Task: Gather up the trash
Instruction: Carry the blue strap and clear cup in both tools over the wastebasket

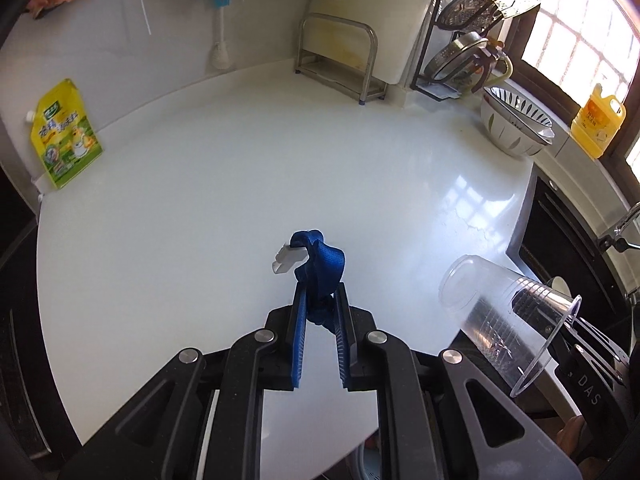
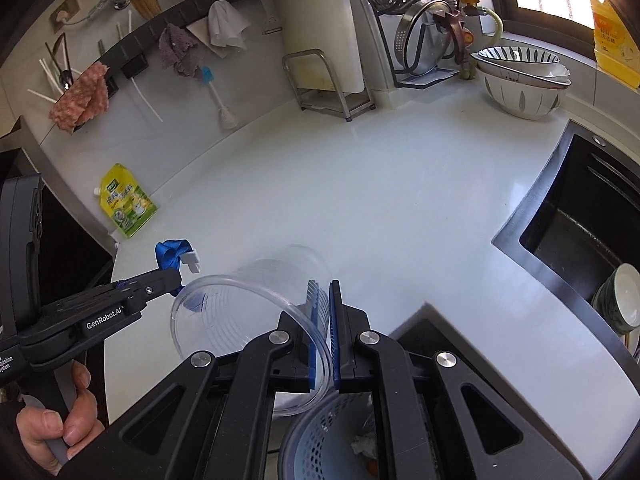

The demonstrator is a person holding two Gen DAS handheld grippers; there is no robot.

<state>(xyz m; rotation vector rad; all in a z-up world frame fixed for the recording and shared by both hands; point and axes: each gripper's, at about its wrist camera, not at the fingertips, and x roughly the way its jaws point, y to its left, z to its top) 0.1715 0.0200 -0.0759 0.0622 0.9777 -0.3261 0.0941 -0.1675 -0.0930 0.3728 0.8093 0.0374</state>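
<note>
The left gripper (image 1: pixel 320 300) is pinching a blue strap (image 1: pixel 320 264) and the right gripper (image 2: pixel 323 316) is squeezing a clear plastic cup's (image 2: pixel 248 304) rim above the trash basket (image 2: pixel 320 440) (some trash inside), so both are still waiting to drop while the desk (image 2: pixel 400 200) is looking tidy.

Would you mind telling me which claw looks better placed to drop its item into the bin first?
Likely the right claw: it grips the clear plastic cup by its rim, with the blue bin directly below. The left claw, holding the blue strap, sits over the countertop.
</note>
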